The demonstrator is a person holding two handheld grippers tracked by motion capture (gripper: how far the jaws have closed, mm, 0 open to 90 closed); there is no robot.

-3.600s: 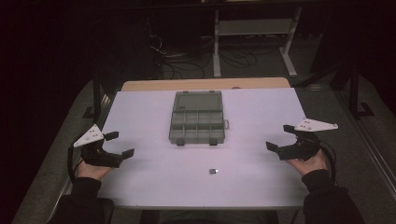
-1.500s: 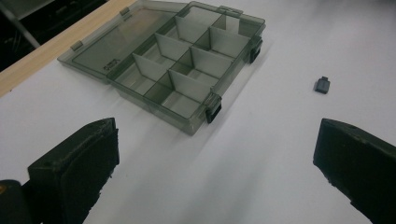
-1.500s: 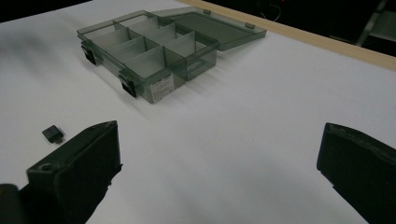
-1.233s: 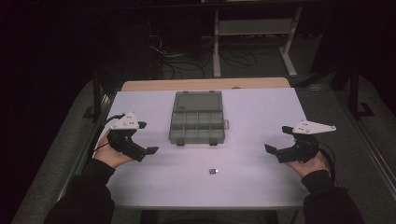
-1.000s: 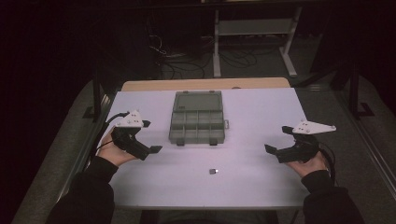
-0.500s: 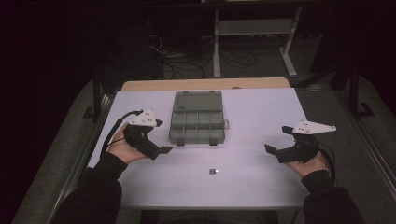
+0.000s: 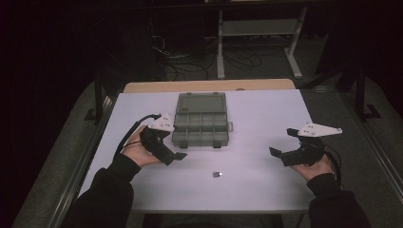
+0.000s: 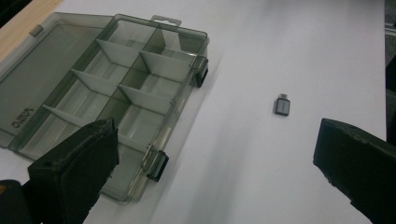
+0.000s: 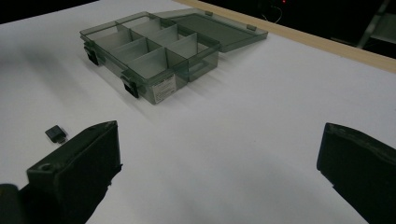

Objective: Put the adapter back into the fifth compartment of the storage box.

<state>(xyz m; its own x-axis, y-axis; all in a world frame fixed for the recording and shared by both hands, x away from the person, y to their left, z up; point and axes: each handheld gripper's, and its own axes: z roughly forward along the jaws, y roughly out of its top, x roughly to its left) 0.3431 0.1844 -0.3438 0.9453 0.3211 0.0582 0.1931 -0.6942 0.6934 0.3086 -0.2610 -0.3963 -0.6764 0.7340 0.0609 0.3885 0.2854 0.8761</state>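
I find the small dark grey adapter point(image 7: 217, 175) lying loose on the white table point(image 7: 266, 118), short of the open smoke-grey plastic compartment box point(image 7: 201, 126), both tongs point(image 7: 175, 157) point(image 7: 276, 155) spread and empty; pickup and placement remain.

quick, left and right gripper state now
Left gripper: open, holding nothing, beside the grey clear plastic compartment box.
Right gripper: open, holding nothing.

Small dark adapter point(image 7: 217, 175) too tiny to identify; organizer box point(image 8: 107, 93) corner cut by frame edge.
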